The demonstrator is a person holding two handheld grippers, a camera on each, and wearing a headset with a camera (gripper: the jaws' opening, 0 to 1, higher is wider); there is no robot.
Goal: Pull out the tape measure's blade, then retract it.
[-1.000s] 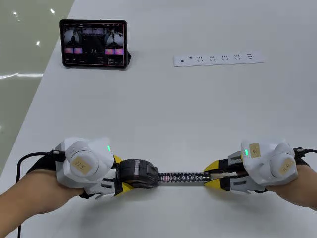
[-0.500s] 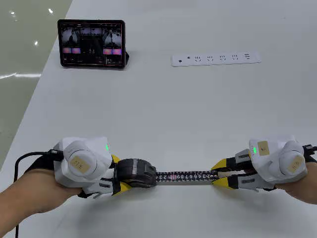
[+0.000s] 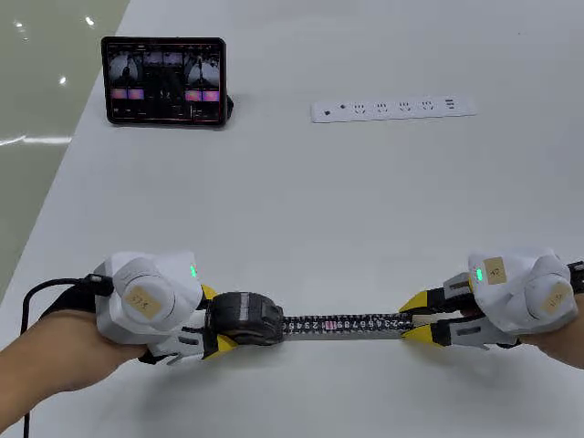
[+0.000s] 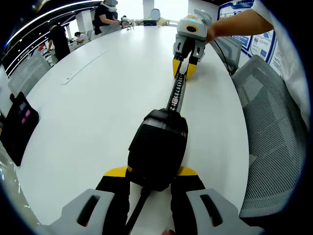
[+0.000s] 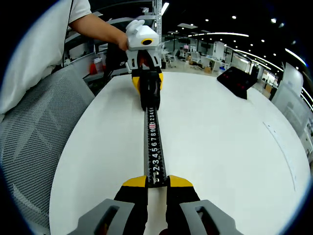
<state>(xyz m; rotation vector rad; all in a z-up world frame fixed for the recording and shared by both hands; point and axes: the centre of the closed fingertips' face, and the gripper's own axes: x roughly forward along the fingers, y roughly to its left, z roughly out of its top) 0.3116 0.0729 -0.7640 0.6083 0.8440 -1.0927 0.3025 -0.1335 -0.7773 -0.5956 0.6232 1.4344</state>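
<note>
Blade point(image 3: 342, 324) stretched along the bench's point(image 3: 319, 210) near edge.
Left tongs point(image 3: 215, 319) pinch the case point(image 3: 242, 318); right tongs point(image 3: 416, 318) pinch the blade's tip.

On the white table point(image 3: 301, 210) a tablet point(image 3: 164, 80) stands at 11 o'clock, its screen lit. A white power strip point(image 3: 392, 109) lies flat at 1 o'clock, well apart.

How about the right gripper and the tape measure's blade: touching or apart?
Touching. In the right gripper view, the right gripper has its yellow jaw tips closed on both sides of the blade at its end, with no gap.
</note>
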